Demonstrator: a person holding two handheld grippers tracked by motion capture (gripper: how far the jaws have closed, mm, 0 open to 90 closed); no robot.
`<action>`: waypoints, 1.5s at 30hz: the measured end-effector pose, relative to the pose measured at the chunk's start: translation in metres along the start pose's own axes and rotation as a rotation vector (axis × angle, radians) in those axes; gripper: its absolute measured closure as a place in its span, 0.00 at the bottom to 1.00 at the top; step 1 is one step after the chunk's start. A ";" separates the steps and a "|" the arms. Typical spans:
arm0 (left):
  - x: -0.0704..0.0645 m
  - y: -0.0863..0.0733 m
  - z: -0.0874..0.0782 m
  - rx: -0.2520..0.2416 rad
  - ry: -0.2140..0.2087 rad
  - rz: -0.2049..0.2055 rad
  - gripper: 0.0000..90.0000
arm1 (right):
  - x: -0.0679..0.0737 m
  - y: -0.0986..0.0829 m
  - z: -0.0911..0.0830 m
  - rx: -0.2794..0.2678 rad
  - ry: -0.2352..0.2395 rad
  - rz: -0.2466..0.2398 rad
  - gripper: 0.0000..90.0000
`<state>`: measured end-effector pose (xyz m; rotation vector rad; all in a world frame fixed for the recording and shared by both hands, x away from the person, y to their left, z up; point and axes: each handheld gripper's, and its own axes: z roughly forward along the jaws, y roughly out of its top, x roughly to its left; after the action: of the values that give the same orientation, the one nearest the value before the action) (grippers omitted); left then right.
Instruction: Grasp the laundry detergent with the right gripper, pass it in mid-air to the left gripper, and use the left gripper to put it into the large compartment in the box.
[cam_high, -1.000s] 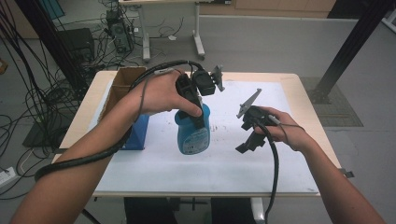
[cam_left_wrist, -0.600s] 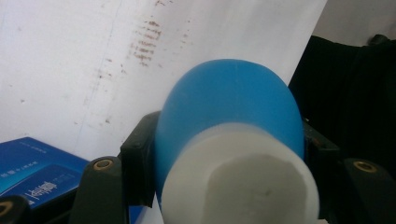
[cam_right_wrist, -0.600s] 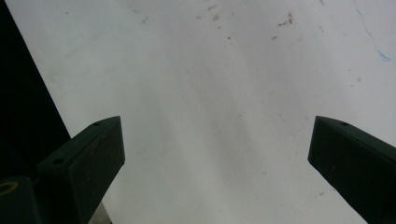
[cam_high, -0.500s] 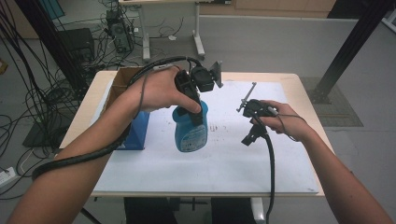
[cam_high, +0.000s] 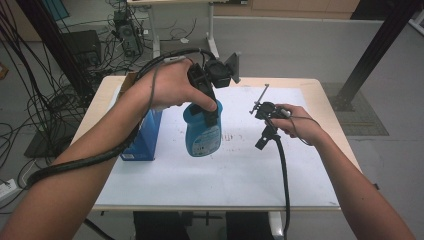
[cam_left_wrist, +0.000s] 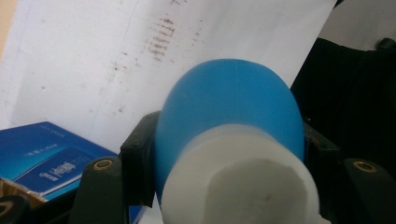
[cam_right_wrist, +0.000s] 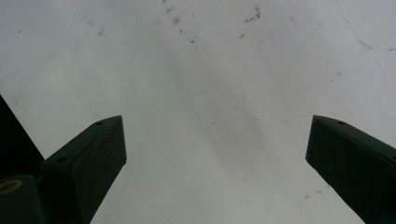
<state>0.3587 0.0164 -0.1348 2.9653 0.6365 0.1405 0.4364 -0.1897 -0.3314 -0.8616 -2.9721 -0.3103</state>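
Between the earlier frames and this one, the right gripper (cam_high: 263, 116) drew back toward the table's right side, away from the blue plastic bottle with a white cap (cam_high: 202, 131), while the left gripper (cam_high: 206, 100) stayed clamped on that bottle and shifted little; in the high view the bottle stood upright near the middle of the white paper sheet (cam_high: 235, 170) that covered the pale wooden table (cam_high: 102, 107), the person's left hand (cam_high: 172, 90) wrapped around the gripper's handle above it; the left gripper view showed the bottle (cam_left_wrist: 229, 121) from above, its white cap nearest the camera and a black jaw pressed against each flank; a dark blue rectangular carton (cam_high: 145, 135) stood just beside the bottle on its left, at the sheet's edge, and appeared again in the left gripper view (cam_left_wrist: 46, 158); the right gripper, held in the person's right hand (cam_high: 300, 125), hung well apart from the bottle; in the right gripper view its two black jaws (cam_right_wrist: 215, 154) stood wide apart with nothing between them, the speckled white sheet (cam_right_wrist: 210, 70) beneath.
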 end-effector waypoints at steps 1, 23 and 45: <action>0.002 0.001 -0.004 -0.003 0.003 -0.011 0.42 | -0.001 0.001 0.001 -0.001 0.000 0.001 0.06; 0.031 0.017 -0.087 -0.029 0.048 -0.146 0.42 | -0.007 0.004 0.008 -0.017 0.020 0.032 0.06; 0.119 -0.037 -0.116 -0.027 0.097 -0.571 0.42 | -0.010 0.006 0.010 -0.038 0.001 0.034 0.05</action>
<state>0.4387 0.1088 -0.0168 2.6319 1.4387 0.2377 0.4482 -0.1878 -0.3411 -0.9148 -2.9557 -0.3670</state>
